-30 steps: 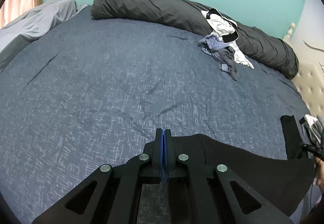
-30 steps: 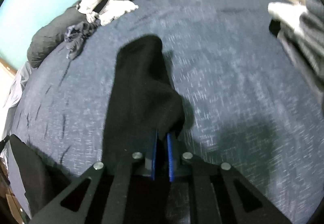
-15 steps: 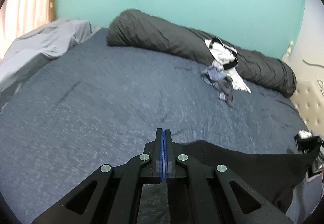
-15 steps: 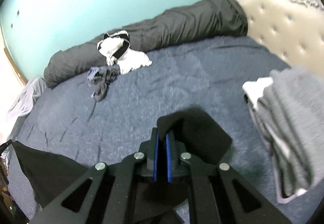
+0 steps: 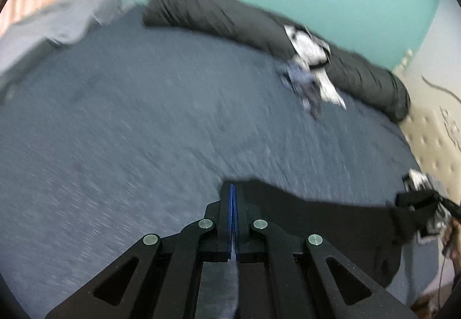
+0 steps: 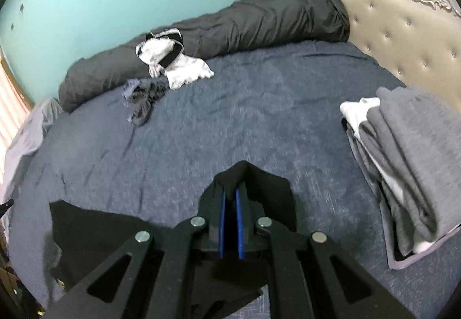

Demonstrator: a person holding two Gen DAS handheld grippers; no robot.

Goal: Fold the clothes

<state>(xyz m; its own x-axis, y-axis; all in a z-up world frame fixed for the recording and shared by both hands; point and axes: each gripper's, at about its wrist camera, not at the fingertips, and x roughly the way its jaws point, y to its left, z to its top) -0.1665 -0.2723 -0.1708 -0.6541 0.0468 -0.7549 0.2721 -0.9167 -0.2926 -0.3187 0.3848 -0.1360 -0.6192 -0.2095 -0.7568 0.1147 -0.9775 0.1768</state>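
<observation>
Both claws clamping black garment (image 6: 268,186), raised higher

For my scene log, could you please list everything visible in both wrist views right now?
Bed cover: one, dark blue, under everything.
Rolled duvet: one, dark grey, along the far wall.
White garment: one, white with black bands, against the duvet.
Crumpled garment: one, grey-blue, beside the white one.
Folded stack: one, grey and white, near the headboard.
Headboard: one, beige, tufted.
Sheet: one, light grey, far left.
Black garment: one, held between both grippers.
Left gripper: shut on it.
Right gripper: shut on it.
</observation>
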